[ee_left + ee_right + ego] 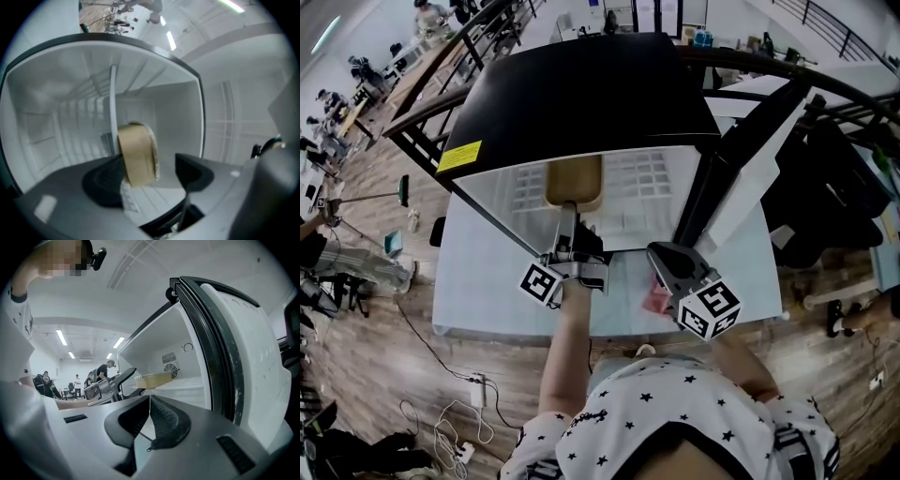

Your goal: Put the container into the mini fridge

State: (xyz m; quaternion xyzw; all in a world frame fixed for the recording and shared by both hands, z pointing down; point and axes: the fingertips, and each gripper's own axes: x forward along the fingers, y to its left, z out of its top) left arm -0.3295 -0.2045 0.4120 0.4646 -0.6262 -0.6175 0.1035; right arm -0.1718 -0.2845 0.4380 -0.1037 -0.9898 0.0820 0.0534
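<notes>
The container [137, 154] sits inside the mini fridge [581, 94], on the white shelf [637, 183], straight ahead of the left gripper [150, 171] and between its jaws. Those jaws stand wide apart. There is a clear gap from the container to the right-hand jaw, while the left-hand jaw is close against it; whether that one touches cannot be made out. Nothing is squeezed, so the left gripper holds nothing.

The right gripper [149, 420] is closed and empty. It hangs level outside the fridge, just beside the open door [750, 178], with the container well ahead of it and to its left.

This looks like the letting-go step: the container appears to rest on the shelf under its own weight, so the placing is nearly finished. The next move probably calls for drawing the left gripper straight back along its own line, jaws kept wide, so that neither jaw drags the container off the shelf's front edge. After that the door could be pushed shut, most likely by the right gripper beside it.
</notes>
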